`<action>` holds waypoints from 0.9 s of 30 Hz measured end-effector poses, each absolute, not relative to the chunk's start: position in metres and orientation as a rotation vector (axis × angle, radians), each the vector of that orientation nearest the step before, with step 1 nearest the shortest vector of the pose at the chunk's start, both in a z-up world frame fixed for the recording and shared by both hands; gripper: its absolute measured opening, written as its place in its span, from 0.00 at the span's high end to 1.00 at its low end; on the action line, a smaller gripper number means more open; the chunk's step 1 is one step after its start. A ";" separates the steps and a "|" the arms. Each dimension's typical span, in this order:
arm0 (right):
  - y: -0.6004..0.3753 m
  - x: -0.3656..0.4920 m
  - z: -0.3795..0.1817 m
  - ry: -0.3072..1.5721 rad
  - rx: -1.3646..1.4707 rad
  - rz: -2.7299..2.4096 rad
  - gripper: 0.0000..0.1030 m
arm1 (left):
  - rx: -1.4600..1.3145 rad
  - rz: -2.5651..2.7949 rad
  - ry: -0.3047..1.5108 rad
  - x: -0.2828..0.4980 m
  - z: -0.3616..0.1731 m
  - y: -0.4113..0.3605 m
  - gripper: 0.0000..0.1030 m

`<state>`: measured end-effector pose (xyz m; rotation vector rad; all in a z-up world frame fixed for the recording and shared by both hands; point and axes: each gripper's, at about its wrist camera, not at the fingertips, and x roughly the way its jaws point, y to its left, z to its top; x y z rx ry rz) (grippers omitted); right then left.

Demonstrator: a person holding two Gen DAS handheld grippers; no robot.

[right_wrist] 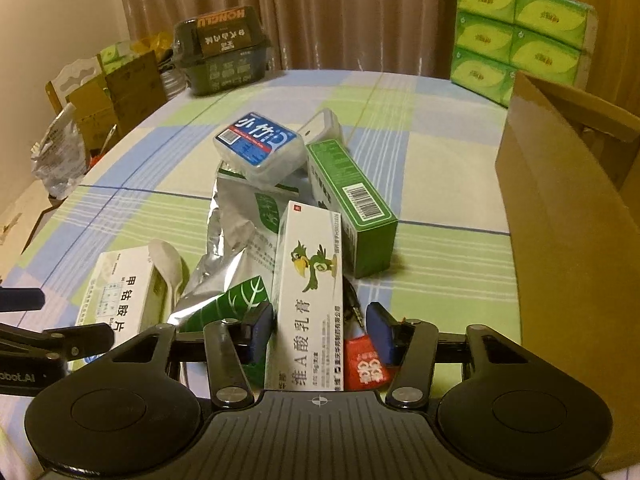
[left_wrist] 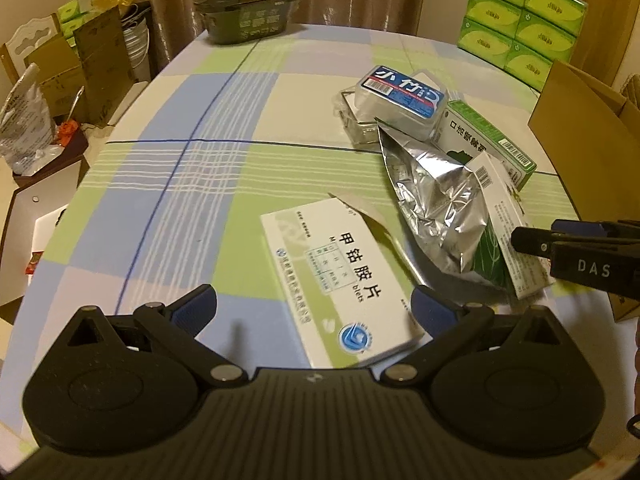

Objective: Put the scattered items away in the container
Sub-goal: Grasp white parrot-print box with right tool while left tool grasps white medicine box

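Note:
A white medicine box (left_wrist: 340, 280) lies flat on the checked tablecloth between the fingers of my open left gripper (left_wrist: 316, 310); it also shows in the right wrist view (right_wrist: 120, 300). My right gripper (right_wrist: 320, 330) is open around the near end of a white ointment box with a green bird (right_wrist: 310, 296). A silver foil pouch (right_wrist: 232, 232), a green carton (right_wrist: 352, 208) and a clear case with a blue label (right_wrist: 258, 146) lie beyond. A white spoon (right_wrist: 168, 268) and a small red packet (right_wrist: 366, 366) lie nearby. The cardboard box (right_wrist: 560, 216) stands at the right.
A dark food container (right_wrist: 222, 56) stands at the table's far edge. Green tissue packs (right_wrist: 520, 32) are stacked at the back right. Cardboard boxes and bags (left_wrist: 60, 80) sit off the table's left side. The right gripper enters the left wrist view (left_wrist: 580, 252) from the right.

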<state>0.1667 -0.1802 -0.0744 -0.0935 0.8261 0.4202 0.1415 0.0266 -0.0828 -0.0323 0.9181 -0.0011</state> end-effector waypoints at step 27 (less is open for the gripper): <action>-0.184 0.151 -0.068 0.806 -0.091 0.433 0.65 | 0.028 -0.030 0.919 0.168 -0.094 0.015 0.24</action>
